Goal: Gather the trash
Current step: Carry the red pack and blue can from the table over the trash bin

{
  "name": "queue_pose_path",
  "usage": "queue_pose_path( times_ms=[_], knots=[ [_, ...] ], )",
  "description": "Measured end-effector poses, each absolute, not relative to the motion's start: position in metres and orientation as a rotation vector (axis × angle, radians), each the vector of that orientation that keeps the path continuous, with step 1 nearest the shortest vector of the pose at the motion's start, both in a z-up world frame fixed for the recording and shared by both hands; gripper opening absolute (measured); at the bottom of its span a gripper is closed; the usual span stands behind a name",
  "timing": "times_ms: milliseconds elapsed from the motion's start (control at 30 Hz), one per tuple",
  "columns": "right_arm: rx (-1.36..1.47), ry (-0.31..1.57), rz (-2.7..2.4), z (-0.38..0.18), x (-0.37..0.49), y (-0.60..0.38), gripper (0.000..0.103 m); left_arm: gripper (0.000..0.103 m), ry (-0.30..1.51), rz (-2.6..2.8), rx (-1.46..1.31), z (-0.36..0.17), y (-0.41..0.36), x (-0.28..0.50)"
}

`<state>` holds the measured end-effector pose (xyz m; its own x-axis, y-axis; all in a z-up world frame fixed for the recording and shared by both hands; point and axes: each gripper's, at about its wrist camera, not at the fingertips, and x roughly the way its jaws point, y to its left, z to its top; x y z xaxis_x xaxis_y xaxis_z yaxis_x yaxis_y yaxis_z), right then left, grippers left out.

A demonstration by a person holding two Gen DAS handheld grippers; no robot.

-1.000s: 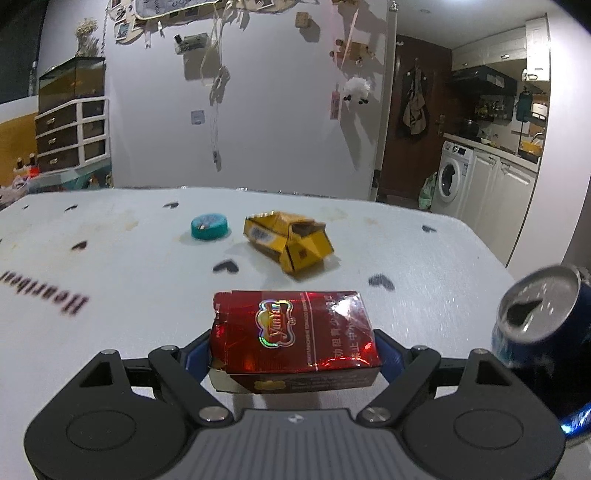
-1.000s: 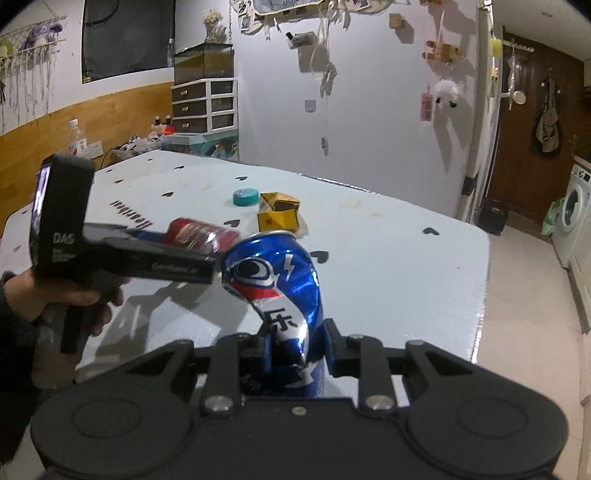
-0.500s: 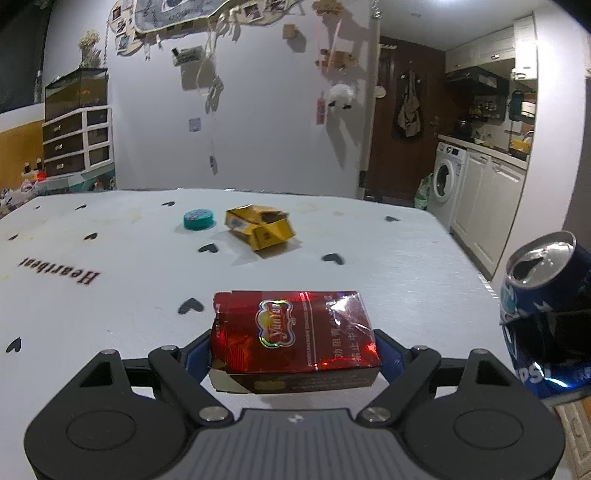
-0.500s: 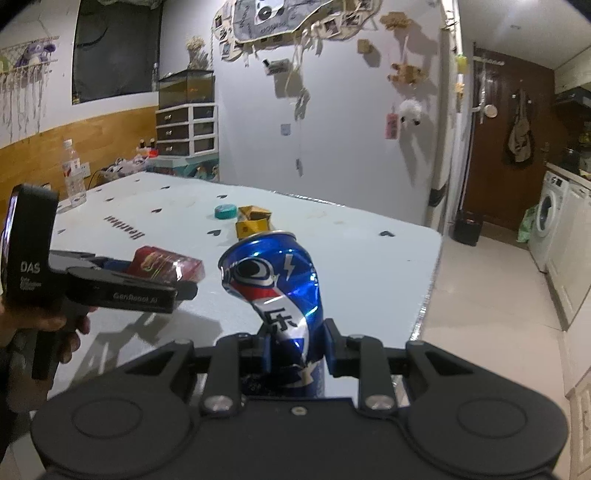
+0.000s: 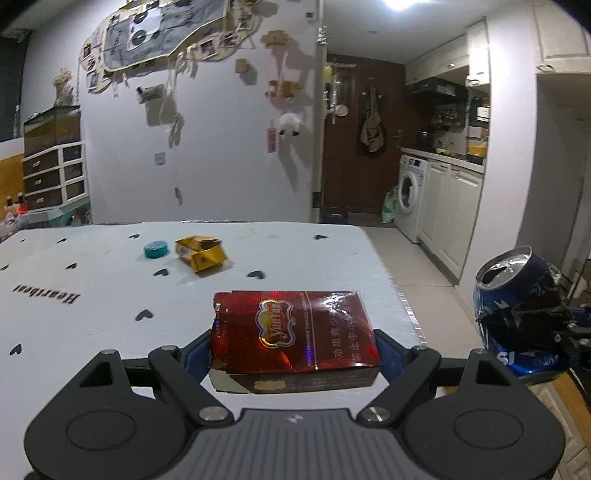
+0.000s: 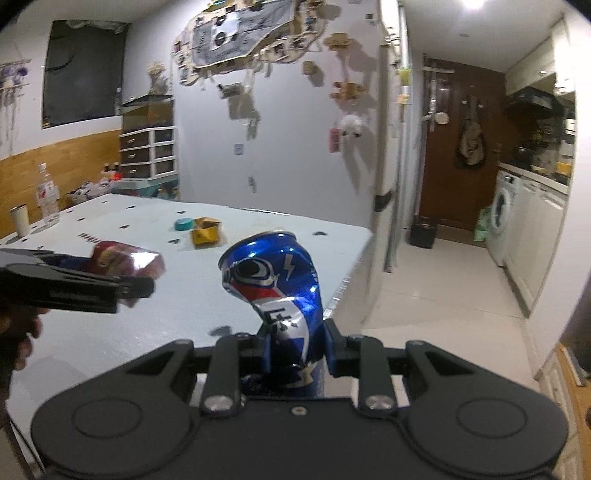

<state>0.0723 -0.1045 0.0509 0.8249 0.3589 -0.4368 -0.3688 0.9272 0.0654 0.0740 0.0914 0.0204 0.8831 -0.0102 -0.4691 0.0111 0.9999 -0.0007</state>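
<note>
Between left fingers (image 5: 389,350), red pack (image 5: 295,332)

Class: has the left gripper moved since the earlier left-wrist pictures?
Yes. The left gripper, shut on the red pack, has drawn back from the yellow box.

A white wall (image 5: 229,147) hung with photos and ornaments stands beyond the white table (image 5: 92,288). At far left is a drawer unit (image 6: 147,153) against wood panelling (image 6: 59,166). To the right, a brown door (image 6: 458,147), a washer (image 5: 408,197), white cabinets (image 5: 450,210) and a pale tiled floor (image 6: 424,288). A ceiling light (image 5: 397,3) glares above.
</note>
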Motion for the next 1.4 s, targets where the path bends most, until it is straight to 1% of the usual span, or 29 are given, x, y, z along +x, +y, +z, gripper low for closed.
queue_pose_path(
  times_ms=[500, 833, 1033, 1400],
  knots=[
    [0.007, 0.451, 0.250, 0.039, 0.033, -0.180, 0.027, 0.086, 0.461, -0.104, 0.029, 0.025, 0.004, 0.043],
    [0.029, 0.475, 0.215, 0.022, 0.031, -0.225, 0.027, 0.086, 0.506, -0.146, 0.023, 0.009, -0.052, 0.058],
    [0.046, 0.536, 0.193, -0.005, 0.047, -0.252, 0.027, 0.086, 0.590, -0.190, 0.056, -0.021, -0.093, 0.091],
    [0.090, 0.686, 0.146, -0.075, 0.083, -0.298, 0.028, 0.086, 0.791, -0.222, 0.077, -0.103, -0.158, 0.150]
  ],
)
